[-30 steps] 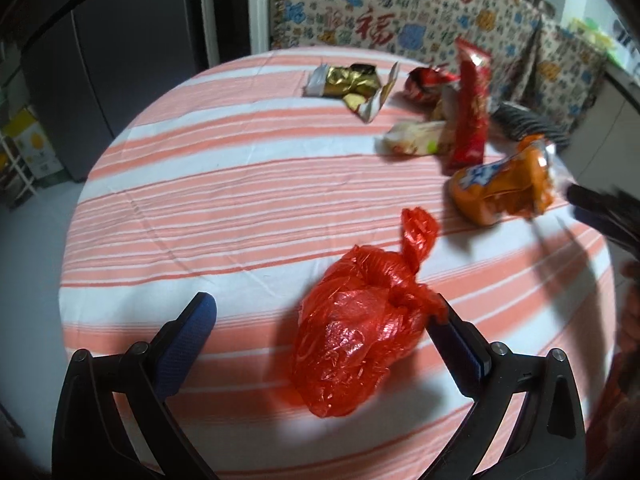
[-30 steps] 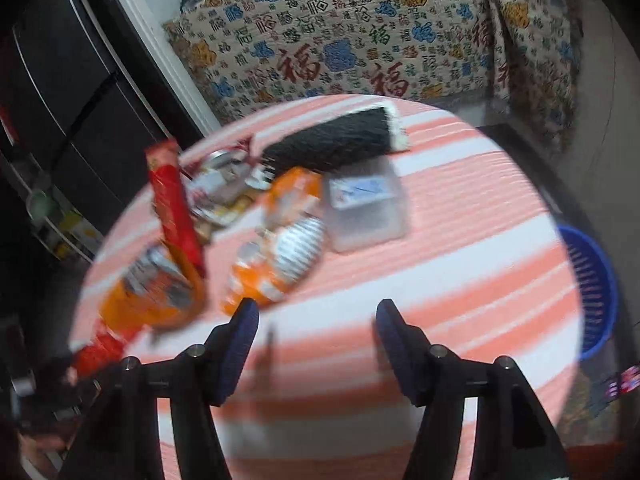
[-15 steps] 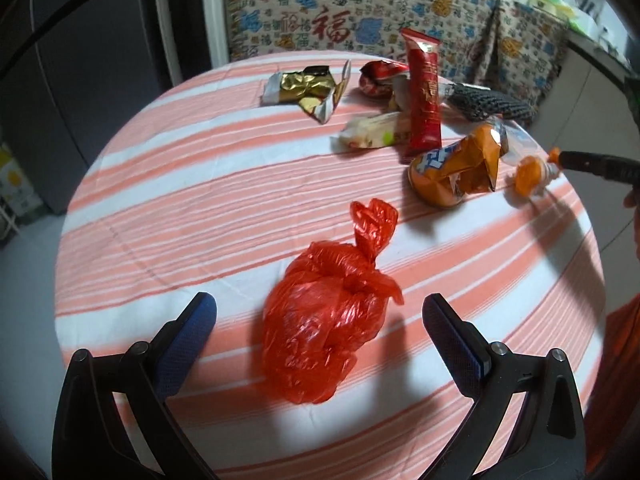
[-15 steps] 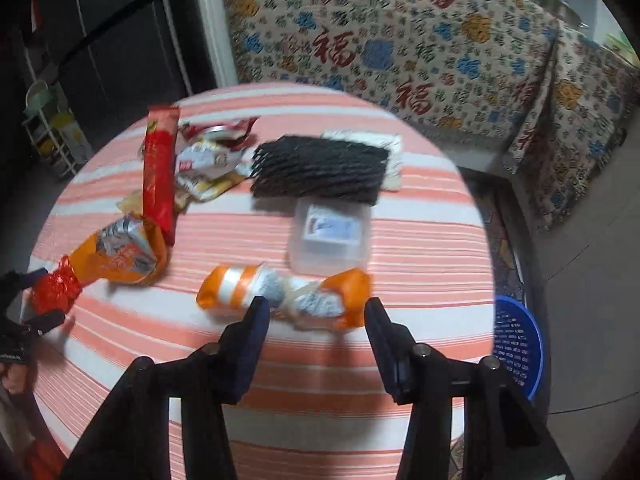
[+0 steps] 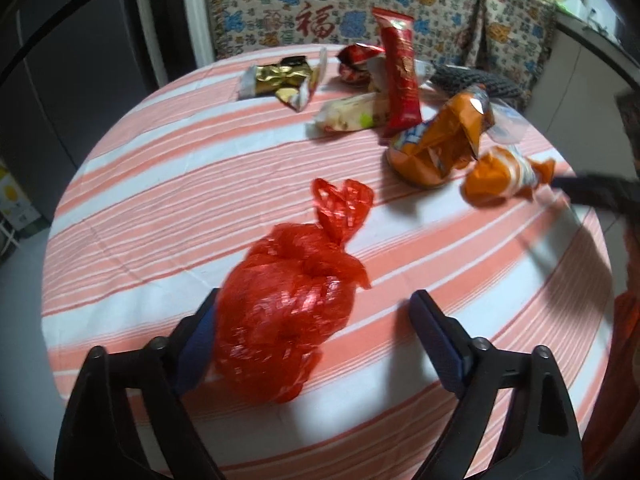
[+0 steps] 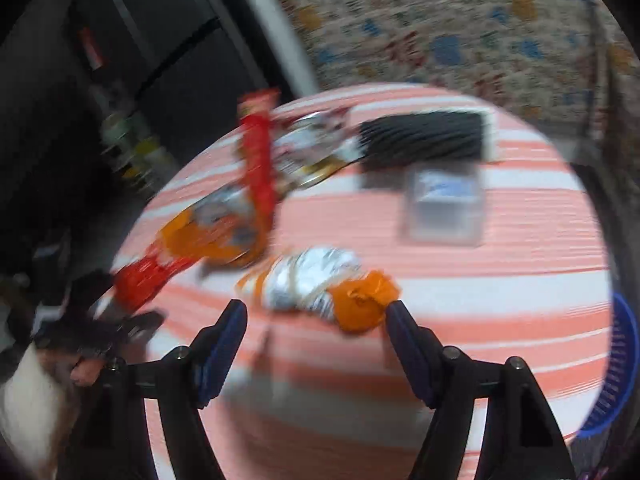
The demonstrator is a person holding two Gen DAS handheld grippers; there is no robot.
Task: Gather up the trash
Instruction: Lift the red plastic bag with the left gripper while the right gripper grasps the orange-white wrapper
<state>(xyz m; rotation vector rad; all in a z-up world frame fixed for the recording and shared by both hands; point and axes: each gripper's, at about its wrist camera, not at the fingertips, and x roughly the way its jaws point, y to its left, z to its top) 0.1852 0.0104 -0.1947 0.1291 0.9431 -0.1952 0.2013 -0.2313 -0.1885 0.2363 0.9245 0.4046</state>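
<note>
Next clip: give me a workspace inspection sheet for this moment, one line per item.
Surface: round table, orange-striped cloth.
Job's things: knotted red bag; orange wrapper; orange pouch; red stick pack; gold wrapper.
Clutter: clear box; black mesh roll.
Grippers: left hand-held gripper closing around red bag, right pad clear; right hand-held gripper opening, short of orange wrapper.
Cables: nothing seen.
Surroundings: patterned sofa; blue basket.

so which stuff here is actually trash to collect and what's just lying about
Trash to collect:
- red plastic bag, between the closing left gripper
- orange wrapper, ahead of the opening right gripper
- orange snack bag
- tall red packet
- gold wrapper

Just lying about:
- clear plastic box
- striped tablecloth
- blue basket
</note>
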